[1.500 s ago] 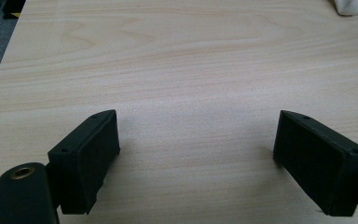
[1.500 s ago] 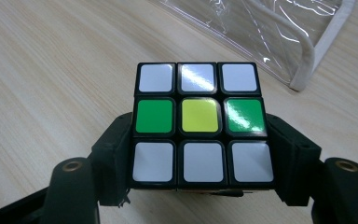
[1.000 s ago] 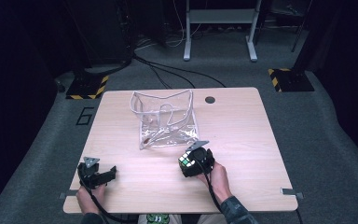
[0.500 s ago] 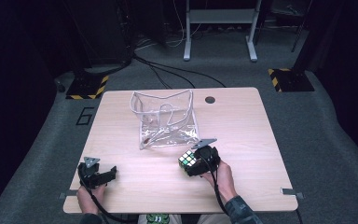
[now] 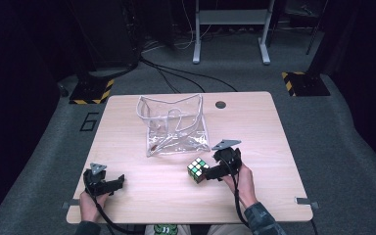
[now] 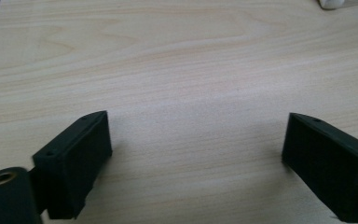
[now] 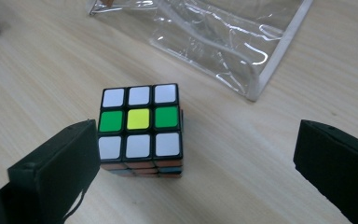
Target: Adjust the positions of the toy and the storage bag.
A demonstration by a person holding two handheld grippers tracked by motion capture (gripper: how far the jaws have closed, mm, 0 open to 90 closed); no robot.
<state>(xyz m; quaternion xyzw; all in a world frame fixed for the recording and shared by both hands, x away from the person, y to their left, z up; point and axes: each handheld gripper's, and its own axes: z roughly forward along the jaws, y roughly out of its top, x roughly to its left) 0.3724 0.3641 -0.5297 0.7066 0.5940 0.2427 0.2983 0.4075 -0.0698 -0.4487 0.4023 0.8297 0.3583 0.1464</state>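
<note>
Wooden tabletop (image 5: 142, 196) carries a clear plastic pouch (image 5: 176, 128) at centre and, just in front of it, a puzzle cube (image 5: 198, 169). The right gripper (image 5: 214, 172) sits beside the cube, its fingers (image 7: 60, 163) having just been opening and now released, not pressing it. The left gripper (image 5: 119, 180) rests well apart at the near left, its 2 fingers (image 6: 77, 158) released over bare wood.

One light wooden table (image 5: 142, 196) holds one colourful twisty puzzle cube (image 5: 198, 169) with black edges and one clear plastic pouch (image 5: 174, 125) with white trim. Two black handheld tools are present, the left tool (image 5: 119, 181) and the right tool (image 5: 208, 175), each with two jaws. Two hands hold them.
</note>
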